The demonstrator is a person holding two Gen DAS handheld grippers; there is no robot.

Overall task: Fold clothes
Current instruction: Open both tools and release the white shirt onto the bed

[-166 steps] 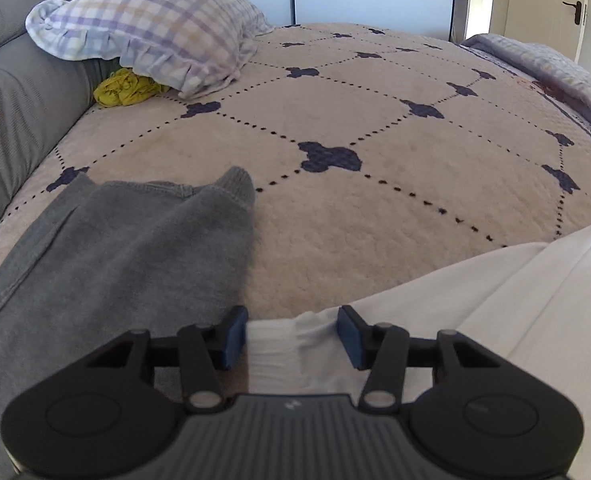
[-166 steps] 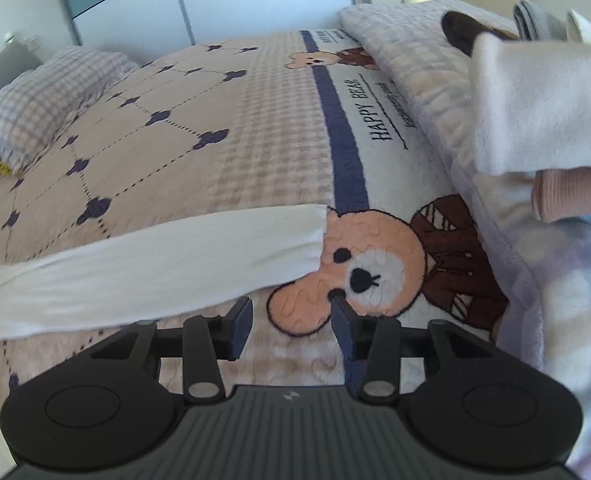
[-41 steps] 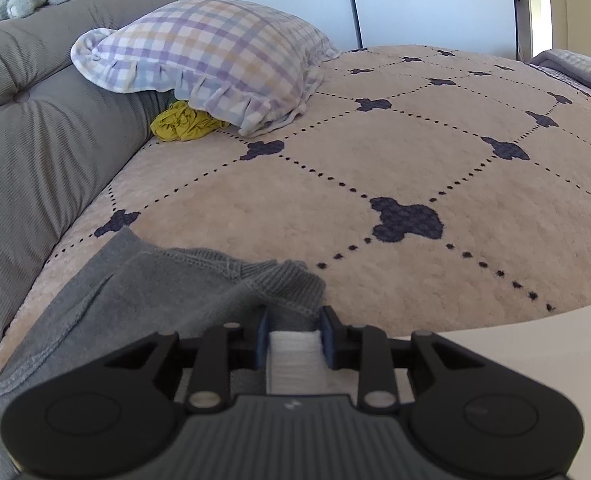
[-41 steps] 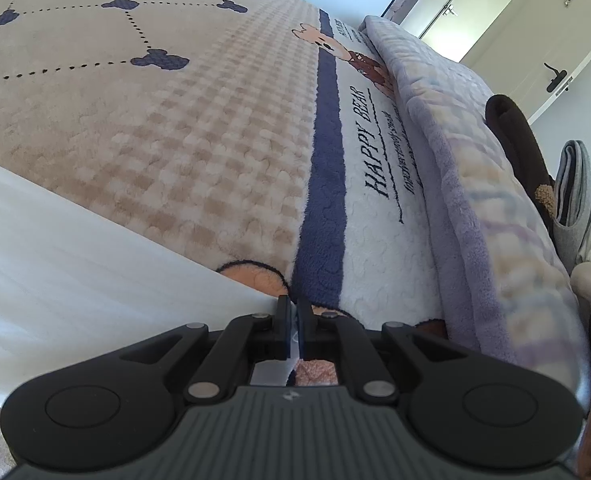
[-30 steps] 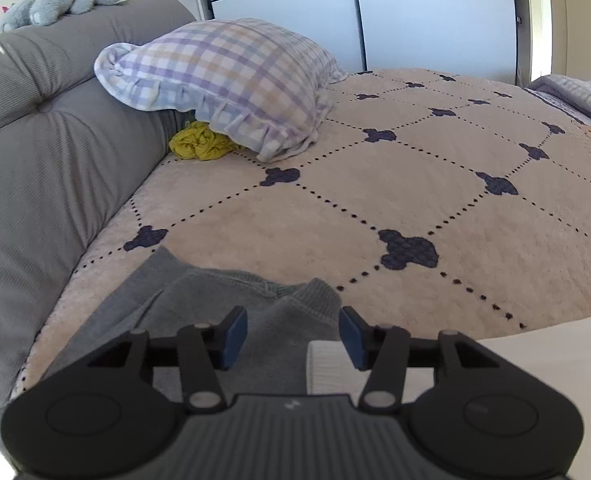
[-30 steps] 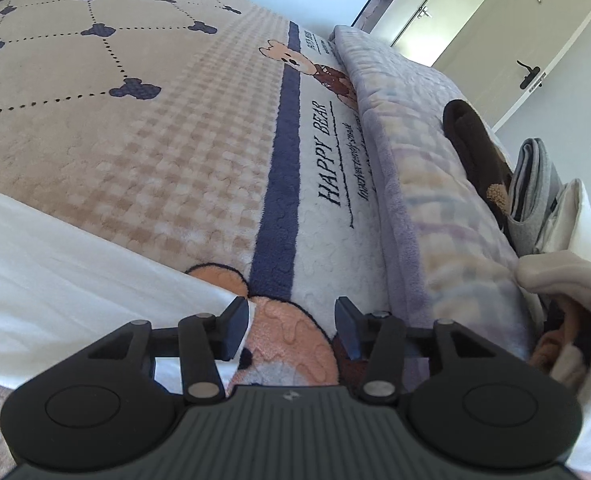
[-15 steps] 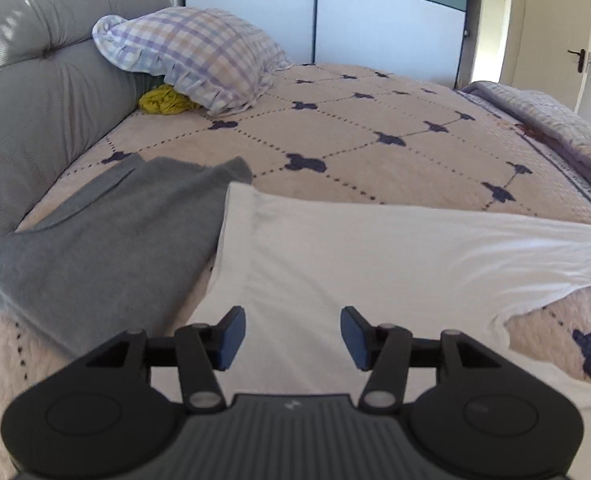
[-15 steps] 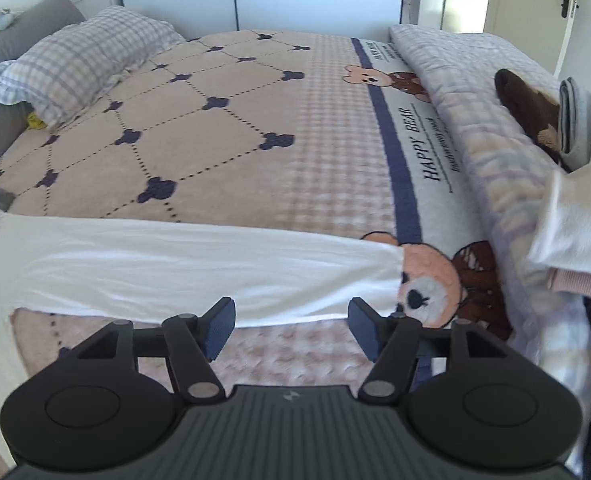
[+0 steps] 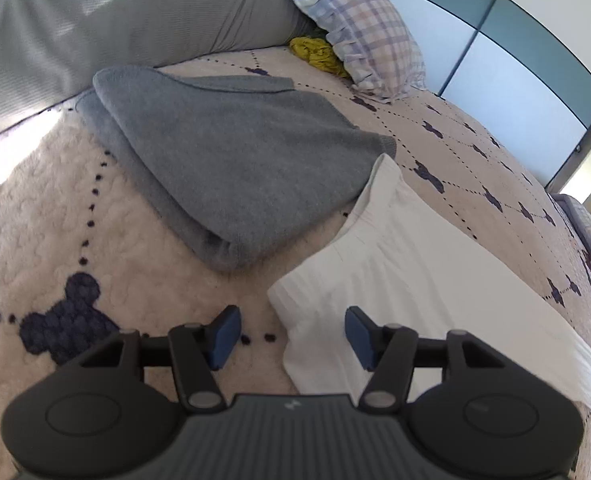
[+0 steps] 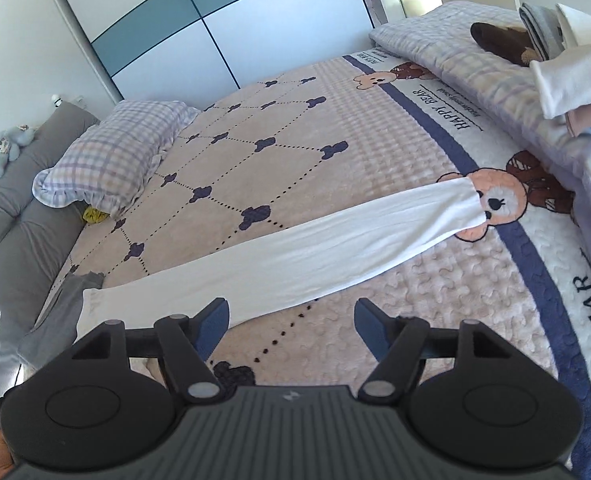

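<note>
A white garment (image 10: pixel 315 248) lies folded into a long flat strip across the bedspread (image 10: pixel 335 128), from the bear print to a folded grey sweater (image 10: pixel 55 320). In the left wrist view its ribbed near end (image 9: pixel 375 264) sits beside the grey sweater (image 9: pixel 231 160). My left gripper (image 9: pixel 291 338) is open, hovering over the garment's near corner, which shows between the jaws with the pads off it. My right gripper (image 10: pixel 291 328) is held back from the strip, its jaws opening, with only bedspread between them.
A plaid pillow (image 10: pixel 115 152) with a yellow cloth (image 9: pixel 315 54) tucked under it leans on the grey headboard (image 9: pixel 115 20). A lilac quilt (image 10: pixel 475 60) along the right side carries a pile of clothes (image 10: pixel 567 64). Wardrobe doors (image 10: pixel 215 20) stand behind the bed.
Both grippers let go of the white garment, opened and drew back from it. Both views have rolled, and the left one has sunk toward the garment's near corner. The garment now lies flat.
</note>
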